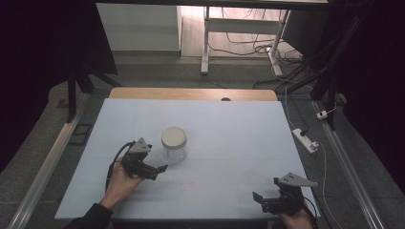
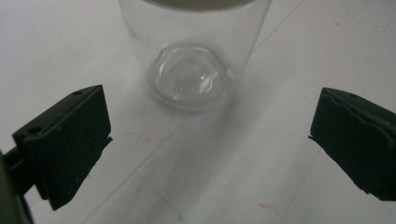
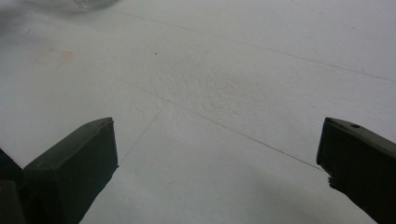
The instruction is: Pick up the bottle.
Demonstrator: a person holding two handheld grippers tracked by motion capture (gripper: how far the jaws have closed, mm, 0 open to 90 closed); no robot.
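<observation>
The jar (image 1: 174, 144), clear with a pale lid, stands upright left of the table's (image 1: 229, 129) centre, wide bare surface all round it. No label readable. The left gripper (image 1: 160, 169) sits just at its 7 o'clock, jaws spread, nothing held. The right gripper (image 1: 258, 196) rests at the near edge, about 4 o'clock, also spread and holding nothing.

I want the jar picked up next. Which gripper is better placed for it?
The left gripper. It sits open right beside the jar, jaws pointing at its base. The right gripper, also open, is far off at the table's near right corner.
</observation>
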